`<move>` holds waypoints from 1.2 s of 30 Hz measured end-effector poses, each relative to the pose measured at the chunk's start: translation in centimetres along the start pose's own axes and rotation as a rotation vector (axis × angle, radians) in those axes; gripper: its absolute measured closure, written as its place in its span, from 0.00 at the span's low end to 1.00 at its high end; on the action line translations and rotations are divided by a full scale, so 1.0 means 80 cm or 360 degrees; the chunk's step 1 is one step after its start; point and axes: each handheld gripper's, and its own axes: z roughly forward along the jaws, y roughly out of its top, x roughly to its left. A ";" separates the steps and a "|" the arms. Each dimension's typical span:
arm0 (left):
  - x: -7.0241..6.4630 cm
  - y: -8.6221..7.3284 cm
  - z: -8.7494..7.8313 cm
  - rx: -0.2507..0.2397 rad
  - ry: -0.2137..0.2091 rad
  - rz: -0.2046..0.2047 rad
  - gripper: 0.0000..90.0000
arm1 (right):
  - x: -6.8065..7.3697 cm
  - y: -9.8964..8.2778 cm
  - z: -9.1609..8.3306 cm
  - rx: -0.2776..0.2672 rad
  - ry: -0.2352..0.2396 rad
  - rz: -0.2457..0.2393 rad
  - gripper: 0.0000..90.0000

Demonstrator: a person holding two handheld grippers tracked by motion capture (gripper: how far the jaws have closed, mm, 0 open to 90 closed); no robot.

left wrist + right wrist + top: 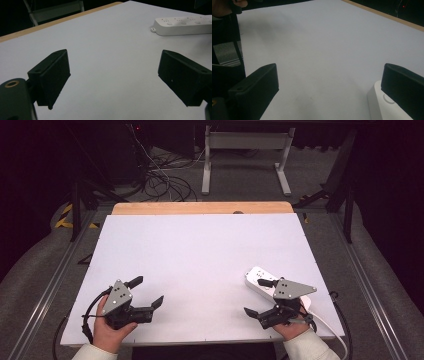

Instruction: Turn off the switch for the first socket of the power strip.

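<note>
My left gripper (148, 292) sits low over the near left of the white table (200, 250), my hand (111, 327) wrapped round its base from below, its jaws spread wide with nothing between them. The grey three-cornered plate on top tilts toward the table's middle. The left gripper view looks between the two blocky black jaws across bare matte tabletop to the white power strip (183, 25) at the far right, where round buttons show along its top and a small tab at its end. My right gripper (259, 296) is at the near right, its jaws also wide apart and empty, one of them over the near end of the power strip. In the right gripper view that smooth plastic corner lies directly under the right-hand jaw. The table's far edge is pale wood.
</note>
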 end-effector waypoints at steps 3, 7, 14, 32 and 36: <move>0.000 0.000 0.000 0.0004 0.0002 0.0021 0.12 | 0.000 0.000 0.000 0.0003 0.0001 -0.0002 0.02; -0.001 0.001 -0.001 0.0005 0.0001 0.0027 0.12 | 0.001 0.001 0.000 0.0003 -0.0004 -0.0010 0.02; -0.001 0.001 -0.001 -0.0002 0.0006 0.0020 0.12 | 0.002 0.003 -0.001 0.0000 -0.0001 -0.0020 0.02; -0.002 0.002 -0.002 0.0005 0.0016 0.0028 0.12 | 0.006 0.019 -0.011 0.0001 0.0013 -0.0028 0.06; -0.002 0.002 -0.002 0.0006 0.0018 0.0028 0.12 | 0.008 0.028 -0.016 0.0034 -0.0008 -0.0030 0.09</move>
